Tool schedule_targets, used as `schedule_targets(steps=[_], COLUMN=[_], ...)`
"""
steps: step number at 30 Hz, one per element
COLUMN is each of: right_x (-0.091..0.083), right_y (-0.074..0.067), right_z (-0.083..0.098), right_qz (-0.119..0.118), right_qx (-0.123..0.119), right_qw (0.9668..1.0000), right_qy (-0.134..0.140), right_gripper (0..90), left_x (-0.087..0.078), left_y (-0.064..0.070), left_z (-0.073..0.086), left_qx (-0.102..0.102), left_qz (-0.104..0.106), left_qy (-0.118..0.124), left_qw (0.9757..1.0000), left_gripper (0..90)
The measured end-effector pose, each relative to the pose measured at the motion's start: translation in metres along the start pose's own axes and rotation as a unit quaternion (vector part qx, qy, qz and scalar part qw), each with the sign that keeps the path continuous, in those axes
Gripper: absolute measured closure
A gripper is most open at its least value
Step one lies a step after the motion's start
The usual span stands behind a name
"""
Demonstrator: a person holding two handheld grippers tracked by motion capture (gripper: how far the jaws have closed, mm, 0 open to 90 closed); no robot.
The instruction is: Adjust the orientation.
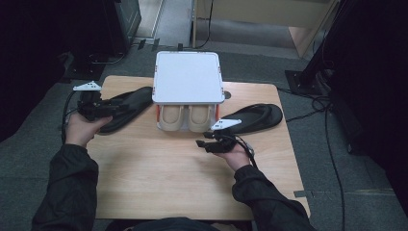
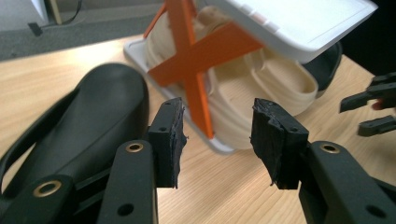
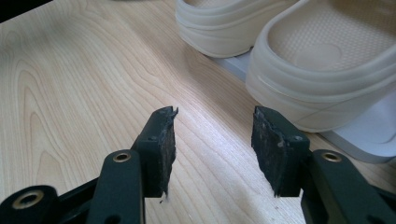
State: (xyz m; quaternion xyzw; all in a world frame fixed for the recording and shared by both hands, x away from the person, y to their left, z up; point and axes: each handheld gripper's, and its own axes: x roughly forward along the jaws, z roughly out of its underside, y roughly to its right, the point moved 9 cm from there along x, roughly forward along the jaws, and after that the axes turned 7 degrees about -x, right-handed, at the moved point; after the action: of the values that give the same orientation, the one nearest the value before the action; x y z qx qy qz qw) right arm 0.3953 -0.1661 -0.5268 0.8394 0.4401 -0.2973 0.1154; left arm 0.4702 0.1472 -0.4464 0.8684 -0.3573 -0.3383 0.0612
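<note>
The left gripper [image 2: 217,140] is held wide and empty just beside the black rubber slipper [image 2: 93,116] on the wooden bench [image 1: 183,178]. The right gripper [image 3: 212,149] is likewise wide, empty. Cream clogs [image 1: 185,118] are already stowed in the white rack [image 1: 187,77]; both black slippers seem left.

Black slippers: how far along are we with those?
Done: the beige pair sits on the white rack's lower shelf. In hand: nothing is gripped; the left tool hangs open beside the left black slipper, and the right tool is open near the rack's front. Left: both black slippers, including the right one, lie on the table.
</note>
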Motion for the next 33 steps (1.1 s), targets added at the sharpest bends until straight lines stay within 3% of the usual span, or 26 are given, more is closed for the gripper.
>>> schedule_targets(steps=[9, 13, 23, 28, 33], right_x=[0.002, 0.003, 0.004, 0.005, 0.005], right_y=[-0.002, -0.002, -0.002, -0.002, -0.003], right_z=[0.001, 0.001, 0.000, 0.001, 0.001], right_qz=[-0.002, -0.001, 0.000, -0.002, -0.004], right_qx=[-0.004, -0.004, -0.004, -0.003, -0.004], right_qw=[1.0000, 1.0000, 1.0000, 1.0000, 0.9999], right_qy=[-0.004, -0.006, -0.006, -0.007, -0.010], right_gripper=[50.4, 50.4, 50.4, 50.3, 50.4], left_x=[0.028, 0.037, 0.053, 0.060, 0.062], left_y=[-0.024, -0.033, -0.053, -0.057, -0.058], left_z=[0.033, 0.044, 0.056, 0.062, 0.063], left_qx=[-0.018, -0.016, -0.008, -0.006, -0.007], left_qz=[-0.006, -0.028, -0.057, -0.060, -0.057], left_qy=[-0.030, -0.049, -0.053, -0.063, -0.055], left_qw=[0.9994, 0.9983, 0.9969, 0.9962, 0.9968], left_gripper=[59.3, 62.0, 62.6, 63.8, 68.0])
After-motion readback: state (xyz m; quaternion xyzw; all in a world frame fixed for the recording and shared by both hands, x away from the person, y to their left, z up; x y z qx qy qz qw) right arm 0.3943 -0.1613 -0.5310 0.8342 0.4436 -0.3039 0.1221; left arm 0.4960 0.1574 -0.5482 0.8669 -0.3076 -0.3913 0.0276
